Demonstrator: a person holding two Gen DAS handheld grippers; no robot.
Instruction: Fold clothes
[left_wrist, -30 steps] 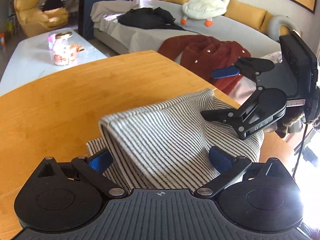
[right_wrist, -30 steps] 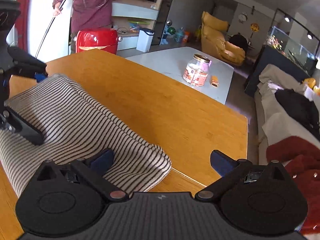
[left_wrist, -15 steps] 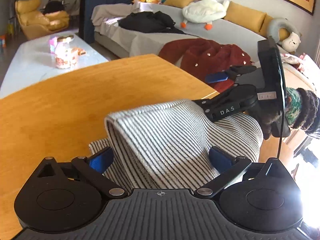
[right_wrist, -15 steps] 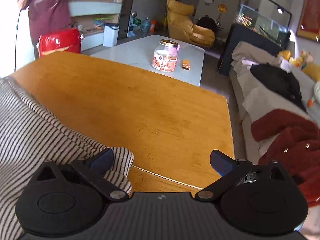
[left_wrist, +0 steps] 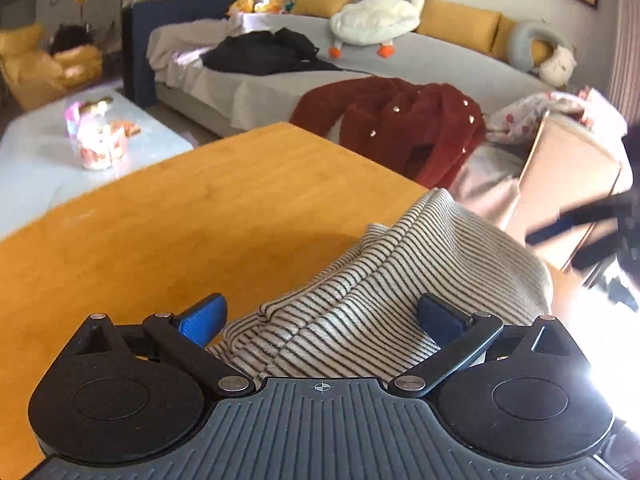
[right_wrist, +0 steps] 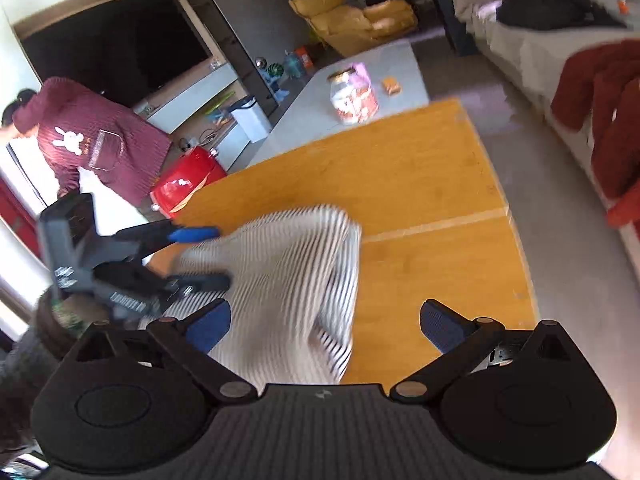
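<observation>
A folded black-and-white striped garment [left_wrist: 392, 280] lies on the orange wooden table [left_wrist: 160, 216]. In the left wrist view my left gripper [left_wrist: 320, 316] is open, its blue pads to either side of the garment's near edge. In the right wrist view the garment [right_wrist: 288, 280] is blurred, and the left gripper [right_wrist: 200, 256] shows at its left side, open. My right gripper [right_wrist: 324, 324] is open and empty, raised high above the table and looking down on it. It shows as a dark blur at the right edge of the left wrist view [left_wrist: 592, 232].
A red coat [left_wrist: 408, 120] and black clothes [left_wrist: 260, 52] lie on the grey sofa beyond the table. A jar [right_wrist: 354, 94] stands on a white low table. A person in a maroon top [right_wrist: 84, 136] and a red container [right_wrist: 188, 180] are at the left.
My right gripper has lifted away from the garment and swung up and back. The garment's fold has slumped lower and shifted right in the left wrist view.
</observation>
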